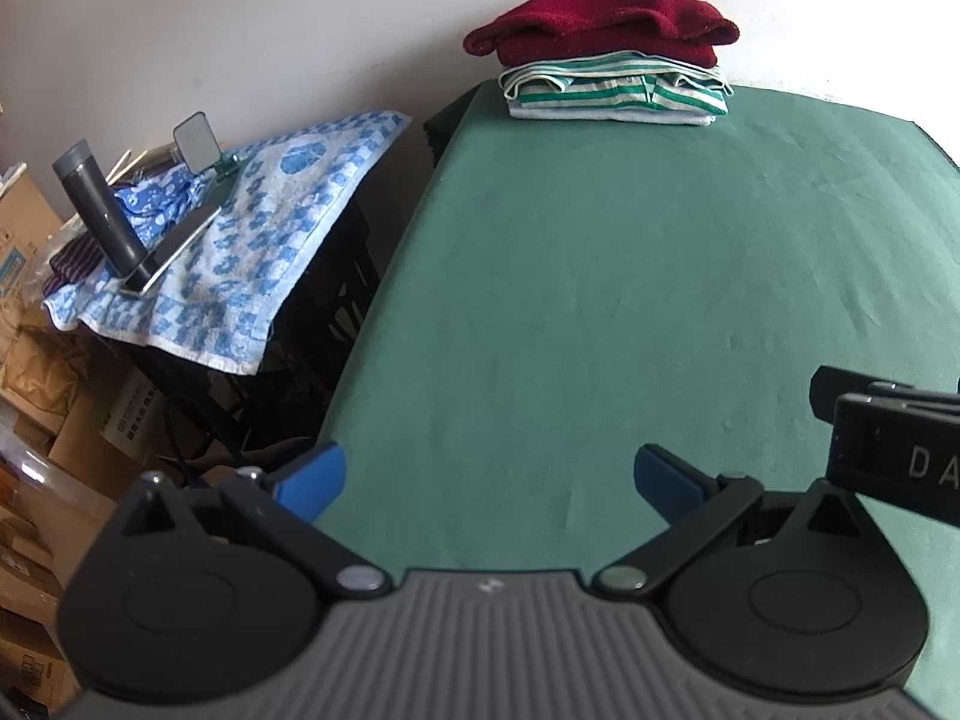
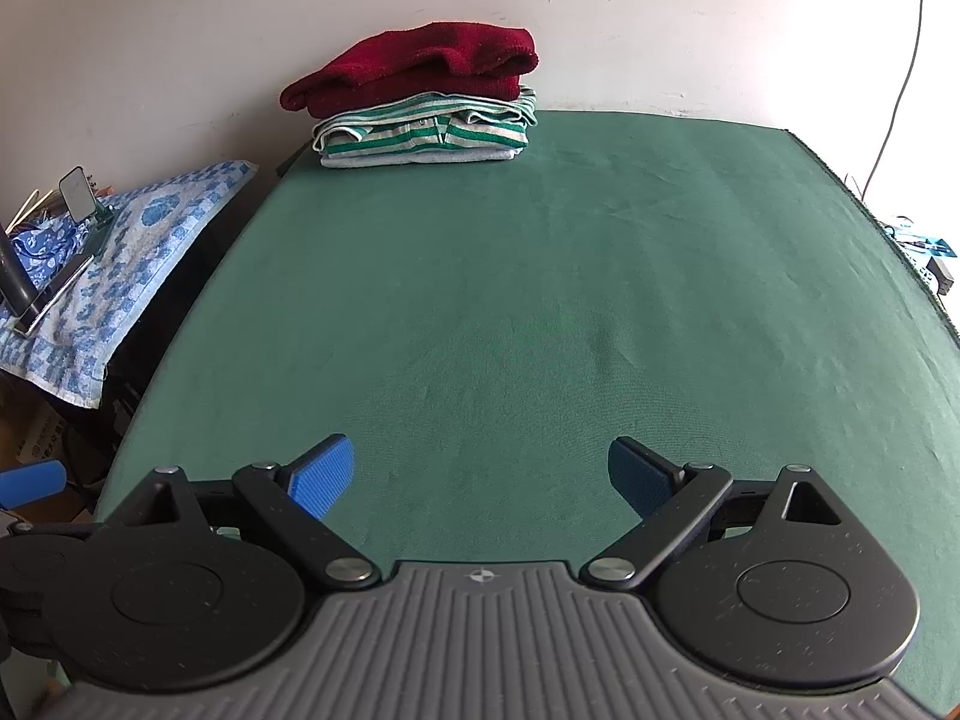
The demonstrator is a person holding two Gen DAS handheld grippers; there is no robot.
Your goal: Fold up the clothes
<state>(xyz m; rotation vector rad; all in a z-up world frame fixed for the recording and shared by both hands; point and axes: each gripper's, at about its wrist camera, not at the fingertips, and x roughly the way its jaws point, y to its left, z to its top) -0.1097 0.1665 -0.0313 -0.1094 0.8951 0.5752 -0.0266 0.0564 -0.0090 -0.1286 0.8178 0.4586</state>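
Fingers (image 2: 324,474) spread, empty; folded clothes (image 2: 420,102) stacked on table (image 2: 540,300).

Soft, even daylight fills both views, bright on the white wall (image 2: 180,30) and flatter across the green counter (image 2: 540,300), with only faint shadows under the stack of clothes (image 2: 420,108). Fisheye distortion bows the counter edges and darkens the corners. The cardboard boxes (image 1: 36,360) at the left wrist view's edge look soft and blurred.
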